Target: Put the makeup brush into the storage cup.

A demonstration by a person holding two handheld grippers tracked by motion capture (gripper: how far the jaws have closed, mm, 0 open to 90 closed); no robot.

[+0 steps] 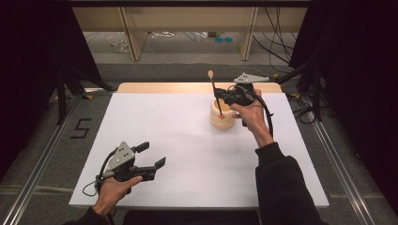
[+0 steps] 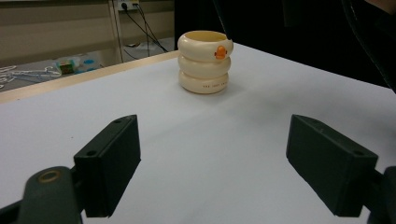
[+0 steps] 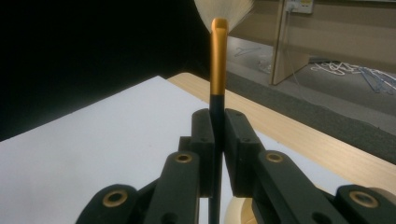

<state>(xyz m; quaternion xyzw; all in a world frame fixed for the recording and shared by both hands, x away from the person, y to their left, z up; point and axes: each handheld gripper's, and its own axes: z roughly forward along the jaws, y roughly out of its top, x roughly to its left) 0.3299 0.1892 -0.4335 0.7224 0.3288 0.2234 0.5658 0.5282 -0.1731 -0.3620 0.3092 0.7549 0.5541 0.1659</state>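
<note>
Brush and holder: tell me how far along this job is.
Done: the right claw has clamped the brush by its handle. In hand: the brush stands bristles up, its lower end at the mouth of the cream holder. Left: letting go, so it rests in the holder. The left claw sits open near the table's front edge.

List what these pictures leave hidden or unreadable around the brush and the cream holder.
- Lower end of the black-handled makeup brush with the gold ferrule: in the right gripper view, hidden by the shut right claw; in the high view, too small to tell if it is in the holder.
- Bristle tip: cut off by the top edge.
- Small print on the cream ringed holder: left gripper view, too small.
- Holder's inside: hidden by its rim.
</note>
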